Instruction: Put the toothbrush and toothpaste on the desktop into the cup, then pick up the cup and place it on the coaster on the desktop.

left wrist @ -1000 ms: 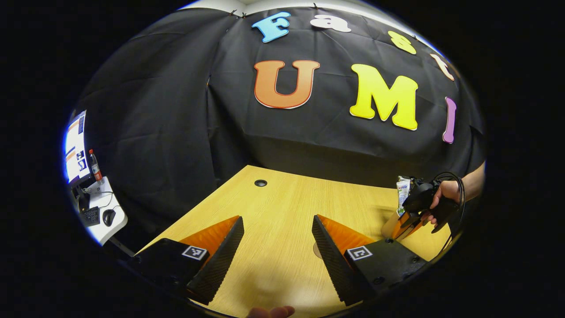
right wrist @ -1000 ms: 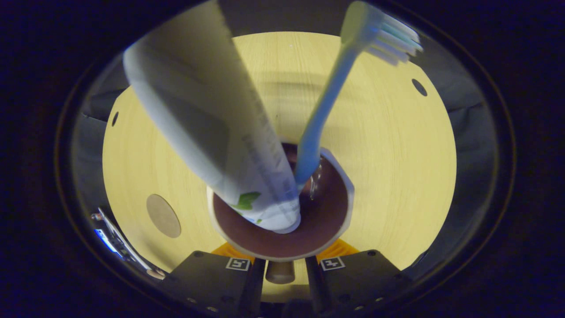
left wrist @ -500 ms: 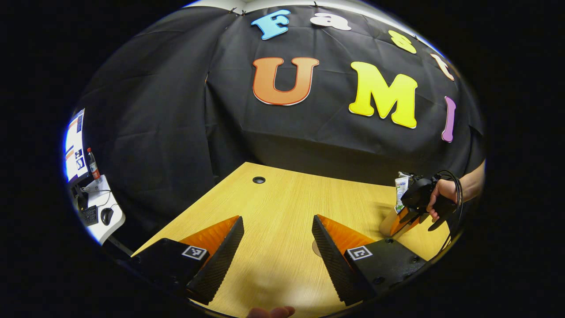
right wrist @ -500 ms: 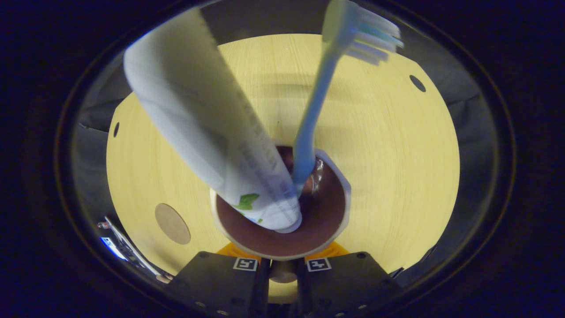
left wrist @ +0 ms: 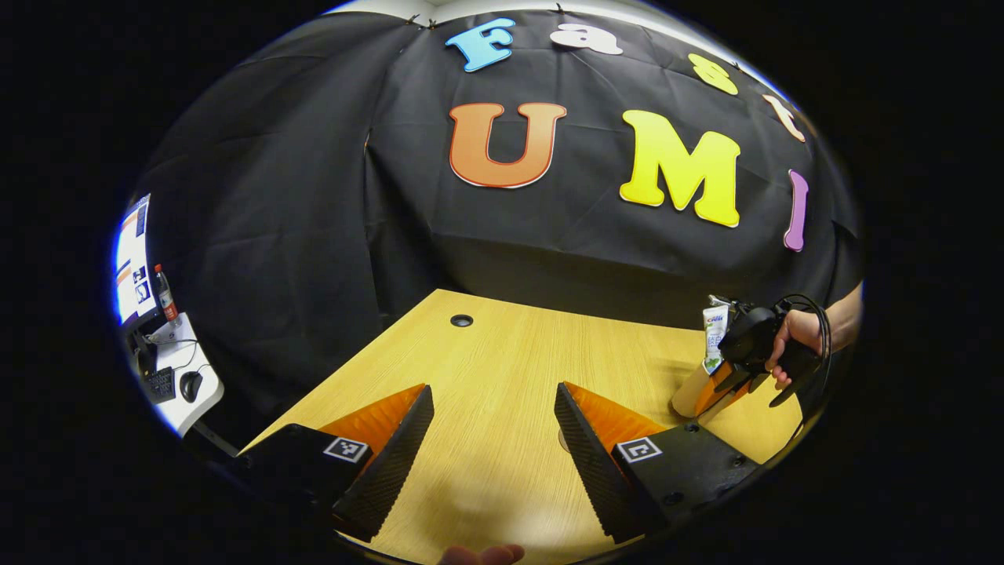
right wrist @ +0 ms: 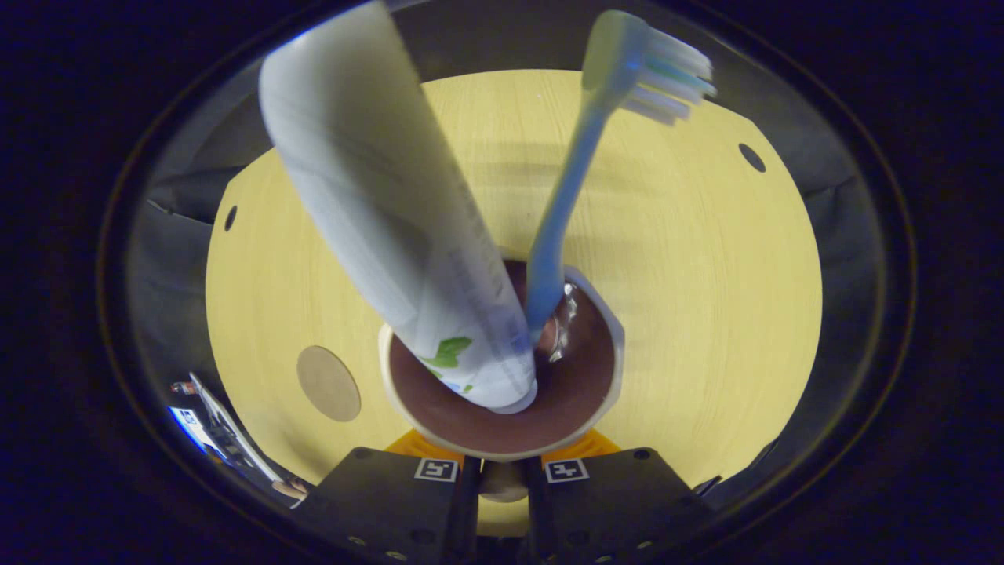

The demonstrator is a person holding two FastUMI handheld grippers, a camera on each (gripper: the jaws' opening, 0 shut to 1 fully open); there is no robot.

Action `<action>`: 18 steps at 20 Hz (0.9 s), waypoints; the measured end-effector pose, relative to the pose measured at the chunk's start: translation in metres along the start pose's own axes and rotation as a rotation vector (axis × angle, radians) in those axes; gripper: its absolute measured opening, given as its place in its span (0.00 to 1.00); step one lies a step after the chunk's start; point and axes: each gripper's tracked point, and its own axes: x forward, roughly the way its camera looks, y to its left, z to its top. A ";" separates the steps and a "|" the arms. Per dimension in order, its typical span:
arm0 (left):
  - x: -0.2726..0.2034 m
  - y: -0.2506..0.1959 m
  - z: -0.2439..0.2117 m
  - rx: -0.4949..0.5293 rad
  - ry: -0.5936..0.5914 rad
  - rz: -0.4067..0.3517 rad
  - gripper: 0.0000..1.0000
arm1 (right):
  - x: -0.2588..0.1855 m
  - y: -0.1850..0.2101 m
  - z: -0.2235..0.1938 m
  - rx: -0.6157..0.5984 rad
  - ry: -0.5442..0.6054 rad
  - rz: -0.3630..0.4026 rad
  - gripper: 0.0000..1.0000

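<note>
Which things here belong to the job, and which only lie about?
Job: cup, toothpaste, toothbrush, coaster, right gripper at the cup's handle.
Lying about: bottle, keyboard, mouse on the side table.

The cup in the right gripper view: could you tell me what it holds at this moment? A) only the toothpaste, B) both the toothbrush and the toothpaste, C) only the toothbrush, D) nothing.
B: in the right gripper view the toothpaste and the toothbrush both stand with their lower ends inside the cup, leaning out over its rim.
</note>
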 end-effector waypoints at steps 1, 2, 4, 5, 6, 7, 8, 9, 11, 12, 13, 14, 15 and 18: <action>0.001 0.000 0.001 -0.001 -0.001 -0.002 0.99 | -0.002 0.006 -0.003 -0.016 0.001 0.003 0.25; 0.001 0.000 0.001 -0.002 -0.002 -0.003 0.99 | -0.004 0.012 -0.007 -0.033 0.006 0.011 0.26; -0.002 0.004 0.000 0.000 -0.007 -0.003 0.99 | -0.006 0.028 -0.017 -0.065 0.013 0.022 0.25; -0.003 0.006 0.001 0.002 -0.011 -0.002 0.99 | -0.009 0.039 -0.021 -0.081 0.014 0.032 0.25; -0.003 0.009 0.001 0.004 -0.015 -0.001 0.99 | -0.011 0.050 -0.025 -0.104 0.012 0.040 0.24; -0.005 0.010 0.000 0.006 -0.020 -0.002 0.99 | -0.013 0.061 -0.028 -0.129 0.007 0.045 0.24; -0.007 0.013 0.000 0.006 -0.025 -0.003 0.99 | -0.015 0.072 -0.032 -0.152 0.004 0.050 0.25; -0.008 0.015 0.000 0.006 -0.027 -0.003 0.99 | -0.016 0.084 -0.035 -0.171 0.001 0.056 0.24; -0.012 0.020 -0.002 0.002 -0.029 -0.003 0.99 | -0.016 0.105 -0.043 -0.211 0.006 0.065 0.25; -0.013 0.021 -0.002 0.000 -0.031 -0.004 0.99 | -0.015 0.115 -0.048 -0.234 0.011 0.069 0.26; -0.014 0.023 -0.004 0.001 -0.031 -0.004 0.99 | -0.013 0.124 -0.053 -0.257 0.017 0.072 0.26; -0.015 0.024 -0.005 0.003 -0.031 -0.003 0.99 | -0.012 0.132 -0.057 -0.274 0.021 0.074 0.26; -0.016 0.026 -0.004 0.005 -0.032 -0.001 0.99 | -0.011 0.141 -0.060 -0.291 0.023 0.074 0.25; -0.018 0.027 -0.007 -0.003 -0.027 -0.009 0.99 | -0.006 0.154 -0.063 -0.335 0.013 0.055 0.25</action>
